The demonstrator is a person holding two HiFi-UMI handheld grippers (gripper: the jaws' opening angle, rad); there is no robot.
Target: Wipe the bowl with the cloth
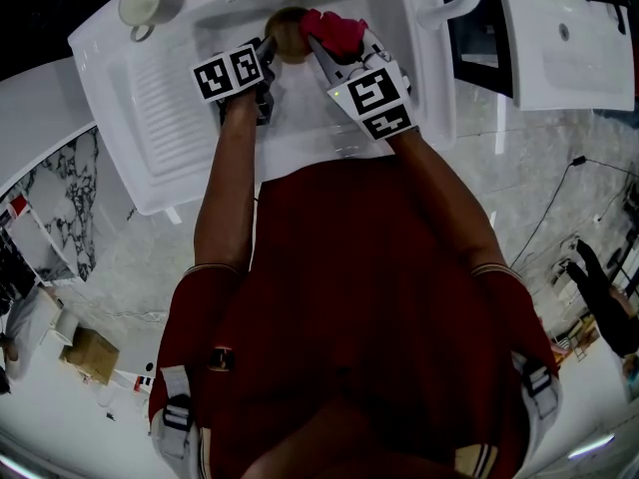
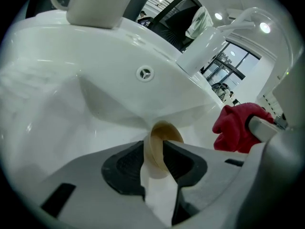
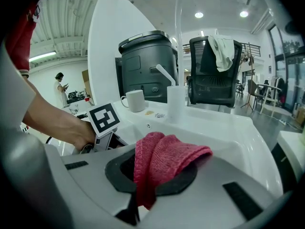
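Observation:
A tan bowl (image 1: 288,33) (image 2: 161,130) stands tipped on its side at the far end of the white sink (image 1: 300,118). My left gripper (image 1: 268,50) (image 2: 158,155) is open, and the bowl's rim sits between its dark pads (image 2: 124,168). Just right of the bowl, my right gripper (image 1: 331,50) (image 3: 151,178) is shut on a bunched red cloth (image 1: 337,30) (image 3: 164,159). In the left gripper view that cloth (image 2: 236,125) hangs to the right, apart from the bowl. The bowl is hidden in the right gripper view.
A ribbed drainboard (image 1: 160,108) lies left of the basin, with a white mug (image 1: 140,3) (image 3: 135,100) at its far corner. A white faucet (image 1: 454,3) curves over the right rim. An overflow hole (image 2: 145,73) marks the basin's far wall.

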